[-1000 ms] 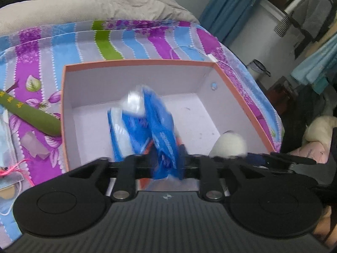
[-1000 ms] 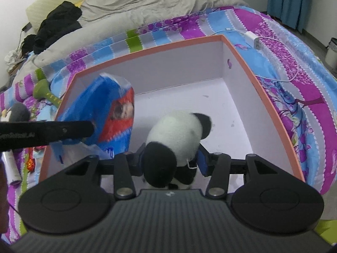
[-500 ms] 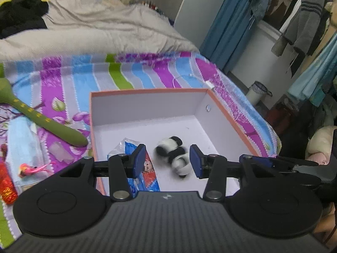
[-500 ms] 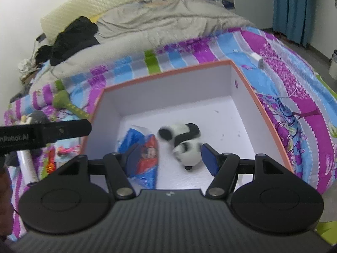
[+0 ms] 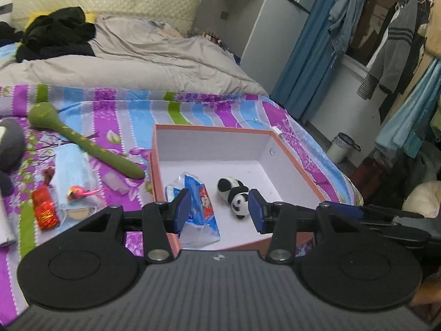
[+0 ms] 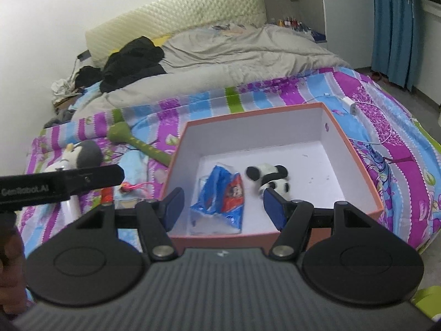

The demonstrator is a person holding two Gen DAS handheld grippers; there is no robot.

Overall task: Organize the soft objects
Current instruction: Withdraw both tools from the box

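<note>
Bedroom (bed (image 6: pixel 248 52), hanging clothes (image 5: pixel 391 55))

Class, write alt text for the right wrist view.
Open right gripper above an orange-walled box holding a blue packet and a panda plush, on a striped bedspread with a green plush stick nearby.

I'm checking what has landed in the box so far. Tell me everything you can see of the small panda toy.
The panda toy is a small plush, white with black ears, limbs and eye patches, and looks soft and fuzzy. It lies on its side on the white floor of the orange-rimmed box, head toward the near wall. The blue plastic packet lies beside it, apart from it. No gripper touches it; it rests on the box floor alone.
</note>
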